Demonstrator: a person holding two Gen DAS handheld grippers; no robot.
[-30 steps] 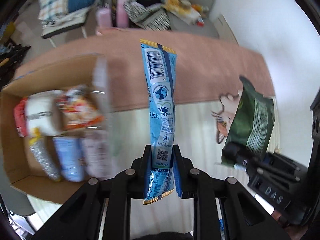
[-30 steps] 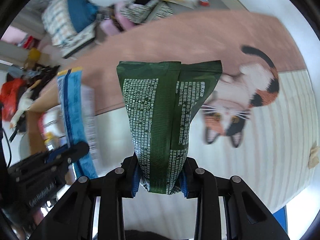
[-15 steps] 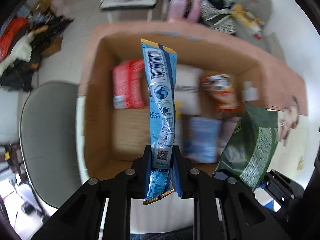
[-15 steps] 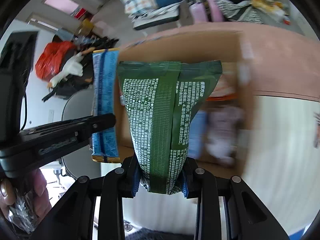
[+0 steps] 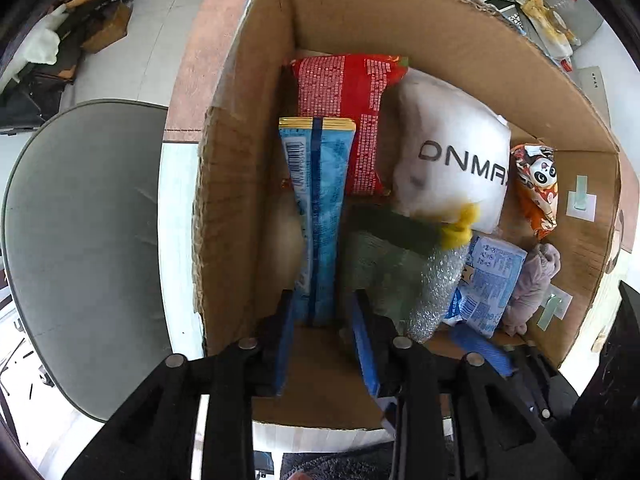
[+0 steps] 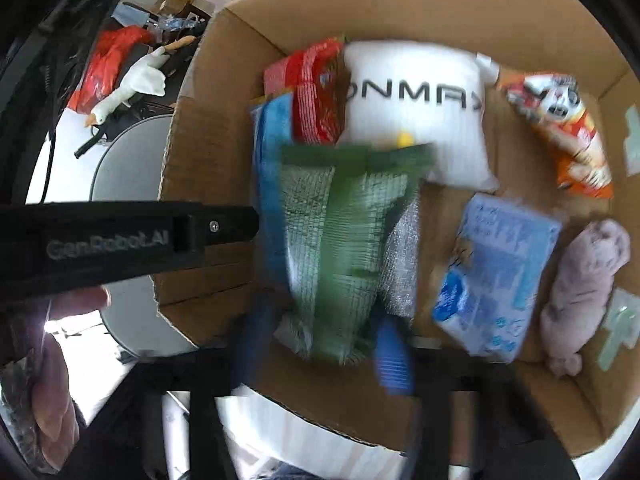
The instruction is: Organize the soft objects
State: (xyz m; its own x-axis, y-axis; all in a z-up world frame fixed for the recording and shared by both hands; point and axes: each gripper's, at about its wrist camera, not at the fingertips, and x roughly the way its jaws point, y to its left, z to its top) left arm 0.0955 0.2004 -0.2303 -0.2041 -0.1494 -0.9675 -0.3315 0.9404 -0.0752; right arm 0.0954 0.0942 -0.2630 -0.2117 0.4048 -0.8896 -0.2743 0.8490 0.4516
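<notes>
Both packets are over the cardboard box (image 5: 248,184), mid-drop. The left gripper (image 5: 322,344) stands spread, the blue packet (image 5: 318,220) loose between its jaws, running toward twelve o'clock. The right gripper (image 6: 320,344) looks parted around the green bag (image 6: 340,248), though blur hides it. Next: pull both back clear.

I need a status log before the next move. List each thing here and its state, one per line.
Left tongs: open, blue packet between the fingers.
Right tongs: open, blurred.
Blue packet: inside the box, by its left wall.
Green bag: inside the box, blurred.
Cardboard box: flaps open, holding soft goods.
White pillow: lying in the box.
Red packet: lying in the box.
</notes>
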